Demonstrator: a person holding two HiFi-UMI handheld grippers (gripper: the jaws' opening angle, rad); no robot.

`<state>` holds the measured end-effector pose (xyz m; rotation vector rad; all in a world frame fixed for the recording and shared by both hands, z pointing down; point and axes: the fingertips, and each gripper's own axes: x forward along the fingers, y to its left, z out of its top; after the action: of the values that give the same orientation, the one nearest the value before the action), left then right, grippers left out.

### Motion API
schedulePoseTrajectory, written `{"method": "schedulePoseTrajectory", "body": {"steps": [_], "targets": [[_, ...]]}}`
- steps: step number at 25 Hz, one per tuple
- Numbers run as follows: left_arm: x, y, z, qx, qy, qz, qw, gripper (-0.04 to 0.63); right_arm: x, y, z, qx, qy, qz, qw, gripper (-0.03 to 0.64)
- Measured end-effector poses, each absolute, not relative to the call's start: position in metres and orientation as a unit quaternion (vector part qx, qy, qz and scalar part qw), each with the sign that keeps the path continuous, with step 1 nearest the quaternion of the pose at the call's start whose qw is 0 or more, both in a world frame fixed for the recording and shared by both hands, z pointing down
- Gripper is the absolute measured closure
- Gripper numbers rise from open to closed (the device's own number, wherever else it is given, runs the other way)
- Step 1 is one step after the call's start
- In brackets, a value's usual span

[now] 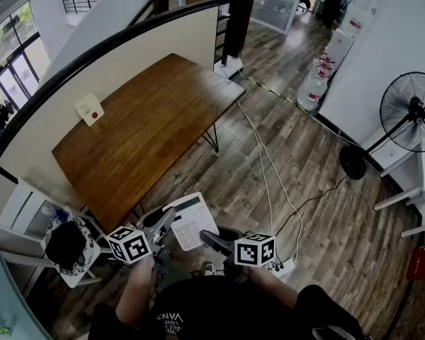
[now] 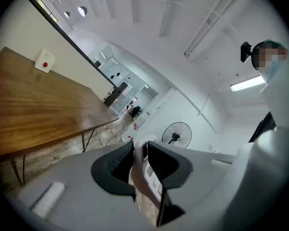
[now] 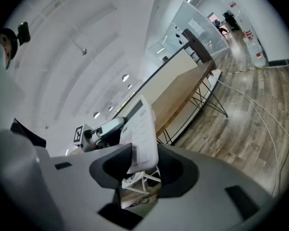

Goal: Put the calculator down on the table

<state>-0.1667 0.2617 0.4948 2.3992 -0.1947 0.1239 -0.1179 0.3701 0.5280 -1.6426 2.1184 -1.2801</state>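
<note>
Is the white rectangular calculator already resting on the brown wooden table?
No: the white rectangular calculator hangs clamped in the left gripper above the plank floor, short of the brown wooden table.

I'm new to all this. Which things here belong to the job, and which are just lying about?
Part of the job:
- calculator, pinched in the left claw
- wooden table, where it goes
- right claw, open beside the calculator

Just lying about:
- standing fan
- white box with red button
- floor cables
- water jugs
</note>
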Motion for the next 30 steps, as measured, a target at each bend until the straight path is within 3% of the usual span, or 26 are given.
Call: {"method": "schedulePoseTrajectory", "body": {"steps": [14, 30], "targets": [[-0.149, 0.249, 0.494, 0.929, -0.096, 0.035, 0.357, 0.515, -0.091, 0.355, 0.518, -0.544, 0.723, -0.415, 0.098, 0.448], [-0.073, 0.115, 0.498, 0.920, -0.080, 0.031, 0.384, 0.515, -0.017, 0.223, 0.513, -0.562, 0.706, -0.423, 0.078, 0.448]]}}
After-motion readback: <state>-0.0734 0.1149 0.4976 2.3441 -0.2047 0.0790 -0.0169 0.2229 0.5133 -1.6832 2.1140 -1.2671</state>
